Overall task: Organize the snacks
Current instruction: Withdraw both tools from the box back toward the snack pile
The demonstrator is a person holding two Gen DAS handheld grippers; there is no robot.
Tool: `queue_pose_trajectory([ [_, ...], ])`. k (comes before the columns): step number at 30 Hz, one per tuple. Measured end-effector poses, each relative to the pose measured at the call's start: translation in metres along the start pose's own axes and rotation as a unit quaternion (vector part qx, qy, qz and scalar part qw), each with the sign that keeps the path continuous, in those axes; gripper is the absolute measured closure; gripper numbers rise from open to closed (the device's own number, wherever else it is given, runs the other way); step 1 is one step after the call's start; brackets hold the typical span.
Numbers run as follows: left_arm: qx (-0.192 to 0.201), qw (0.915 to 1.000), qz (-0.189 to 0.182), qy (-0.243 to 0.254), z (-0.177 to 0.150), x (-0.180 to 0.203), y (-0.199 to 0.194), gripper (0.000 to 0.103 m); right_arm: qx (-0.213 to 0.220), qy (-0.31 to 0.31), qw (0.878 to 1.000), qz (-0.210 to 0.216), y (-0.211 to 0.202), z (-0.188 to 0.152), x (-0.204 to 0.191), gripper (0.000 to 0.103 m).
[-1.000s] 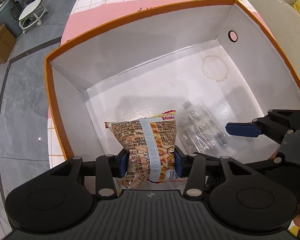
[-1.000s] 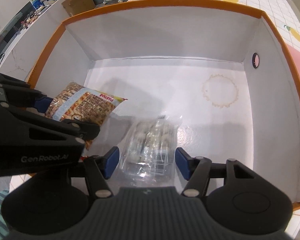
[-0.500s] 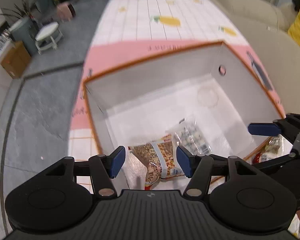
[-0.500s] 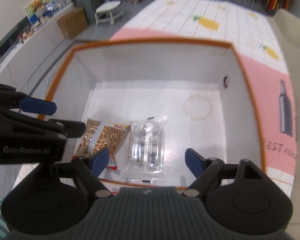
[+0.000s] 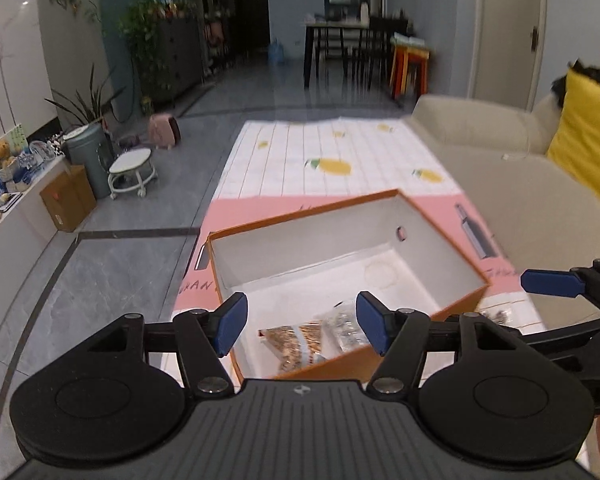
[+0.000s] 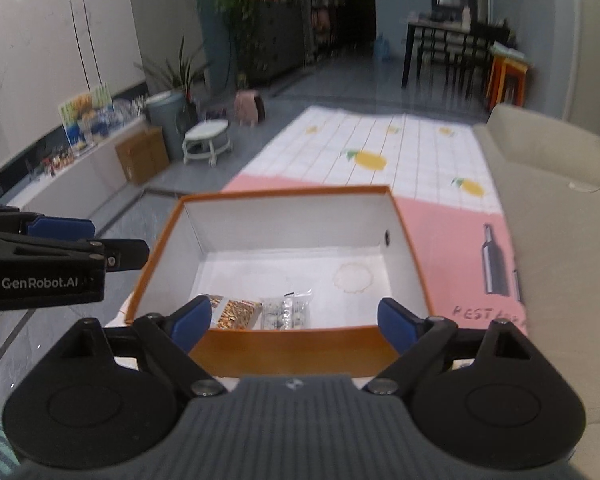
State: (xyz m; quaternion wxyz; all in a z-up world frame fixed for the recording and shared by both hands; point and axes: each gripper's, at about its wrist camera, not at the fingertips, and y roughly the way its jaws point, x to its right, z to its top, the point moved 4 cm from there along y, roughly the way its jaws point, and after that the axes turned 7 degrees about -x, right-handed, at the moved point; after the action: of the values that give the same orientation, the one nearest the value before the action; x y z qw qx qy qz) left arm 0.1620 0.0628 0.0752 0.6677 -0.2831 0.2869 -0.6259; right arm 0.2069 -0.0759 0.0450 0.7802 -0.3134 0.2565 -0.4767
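box wall (image 6: 284, 346) partly hiding both snack packets (image 6: 236, 314)

The left gripper (image 5: 301, 328) has a matte black linkage with round hubs, silver screws, a ribbed grey housing and blue fingertips (image 5: 231, 322). The right gripper (image 6: 293, 325) matches it. White "GenRobot.AI" lettering marks the left one's side.

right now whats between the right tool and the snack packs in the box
In the right wrist view, only the box's orange near wall separates the right tool from both snack packs.
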Motion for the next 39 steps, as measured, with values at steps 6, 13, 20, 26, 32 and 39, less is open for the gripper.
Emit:
queue_pose_trajectory([
  [6,0.025,0.9994,-0.013,-0.019,-0.030,0.010,-0.025,0.026,0.041,0.011,0.999,-0.015,-0.045,-0.034,0.004,0.016],
  [13,-0.015,0.9976,-0.037,-0.057,-0.075,0.015,-0.021,0.025,0.047,0.016,0.997,-0.054,-0.072,-0.088,0.014,0.015],
  [20,-0.071,0.9938,-0.062,-0.059,-0.119,0.029,-0.013,0.025,0.011,0.014,0.996,-0.085,-0.076,-0.140,0.024,0.016],
  [26,-0.102,0.9897,-0.082,-0.057,-0.154,0.047,0.004,0.025,-0.025,0.029,0.993,-0.110,-0.071,-0.181,0.039,0.016],
  [32,-0.105,0.9897,-0.080,-0.055,-0.170,0.054,0.014,0.025,-0.055,0.043,0.991,-0.113,-0.058,-0.207,0.045,0.016],
  [39,-0.114,0.9884,-0.067,-0.074,-0.174,0.046,0.031,0.024,-0.072,0.050,0.991,-0.097,-0.031,-0.211,0.052,0.017],
])
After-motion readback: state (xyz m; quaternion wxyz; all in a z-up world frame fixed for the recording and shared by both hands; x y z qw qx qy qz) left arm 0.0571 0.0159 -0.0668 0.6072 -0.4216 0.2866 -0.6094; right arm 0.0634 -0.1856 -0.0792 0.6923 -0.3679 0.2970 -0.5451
